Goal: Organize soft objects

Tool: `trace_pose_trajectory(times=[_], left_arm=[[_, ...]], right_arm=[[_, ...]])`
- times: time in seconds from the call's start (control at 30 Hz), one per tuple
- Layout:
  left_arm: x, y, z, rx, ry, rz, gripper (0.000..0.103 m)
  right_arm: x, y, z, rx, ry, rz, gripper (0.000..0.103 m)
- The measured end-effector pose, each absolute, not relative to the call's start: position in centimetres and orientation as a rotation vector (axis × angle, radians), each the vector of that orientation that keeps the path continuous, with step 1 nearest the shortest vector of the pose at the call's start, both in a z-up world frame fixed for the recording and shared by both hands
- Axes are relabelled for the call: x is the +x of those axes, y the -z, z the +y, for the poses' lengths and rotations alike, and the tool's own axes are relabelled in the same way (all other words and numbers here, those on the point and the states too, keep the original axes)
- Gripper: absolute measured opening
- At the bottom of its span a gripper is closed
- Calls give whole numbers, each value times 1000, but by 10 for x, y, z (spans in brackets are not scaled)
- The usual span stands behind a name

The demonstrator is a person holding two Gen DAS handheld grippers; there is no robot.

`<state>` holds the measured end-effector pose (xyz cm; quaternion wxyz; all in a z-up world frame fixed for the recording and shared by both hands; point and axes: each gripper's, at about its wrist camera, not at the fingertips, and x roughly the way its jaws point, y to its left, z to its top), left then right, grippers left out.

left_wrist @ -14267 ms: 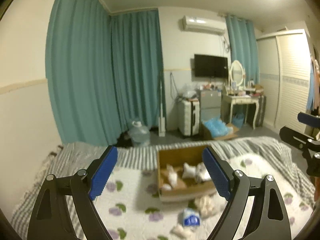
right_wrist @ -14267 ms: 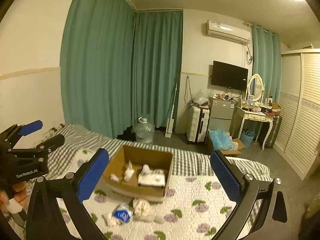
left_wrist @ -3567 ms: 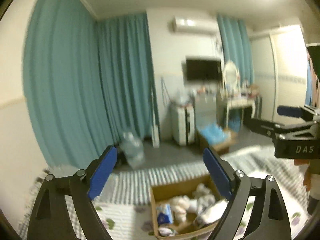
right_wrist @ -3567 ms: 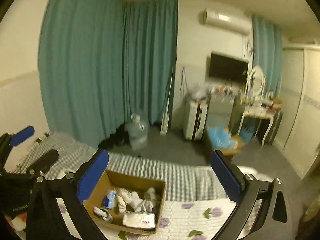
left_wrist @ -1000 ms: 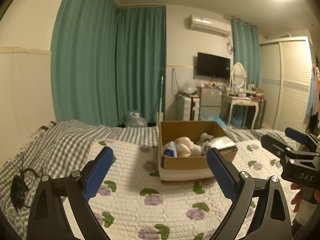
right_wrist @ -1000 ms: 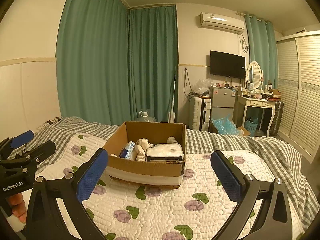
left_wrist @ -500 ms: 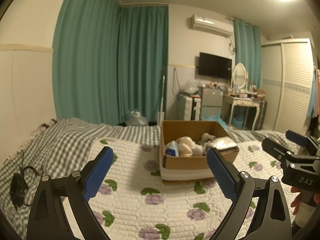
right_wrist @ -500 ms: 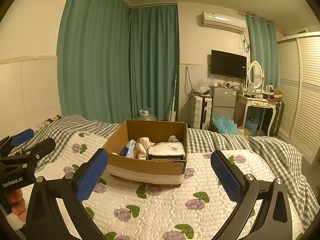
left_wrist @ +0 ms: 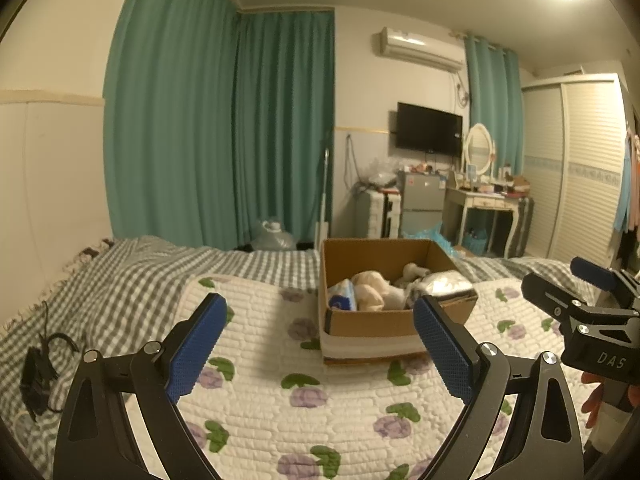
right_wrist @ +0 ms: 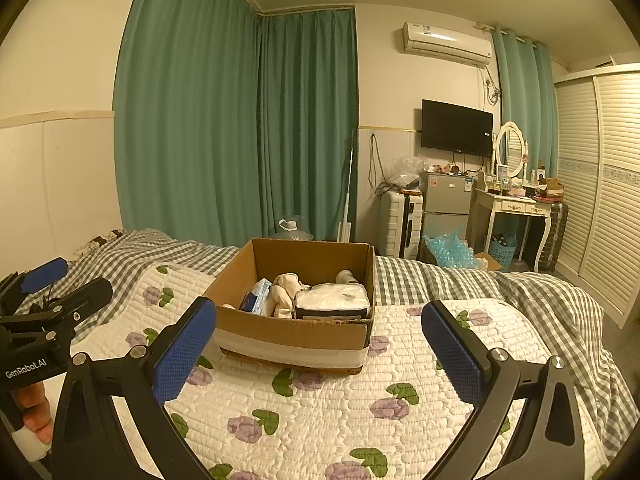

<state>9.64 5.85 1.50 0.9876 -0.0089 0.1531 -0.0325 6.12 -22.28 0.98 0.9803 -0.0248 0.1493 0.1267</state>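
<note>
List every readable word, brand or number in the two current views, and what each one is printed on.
"DAS": white letters on the black body of the right gripper, seen from the left wrist.
"GenRobot.AI": white letters on the black body of the left gripper, seen from the right wrist.
Print on the blue tissue pack in the brown cardboard box: too small to read.

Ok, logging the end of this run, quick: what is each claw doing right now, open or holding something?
Left claw: open, holding nothing.
Right claw: open, holding nothing.

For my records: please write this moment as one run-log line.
left tool: open, empty | right tool: open, empty | cardboard box: on quilt, filled
</note>
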Motion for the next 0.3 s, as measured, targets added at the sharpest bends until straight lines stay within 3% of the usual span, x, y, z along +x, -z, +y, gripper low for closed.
trace_pose_trajectory(times=[0.3], left_arm=[[96, -13, 60, -28, 64, 315, 96]], right_arm=[[61, -8, -223, -52, -258, 305, 103]])
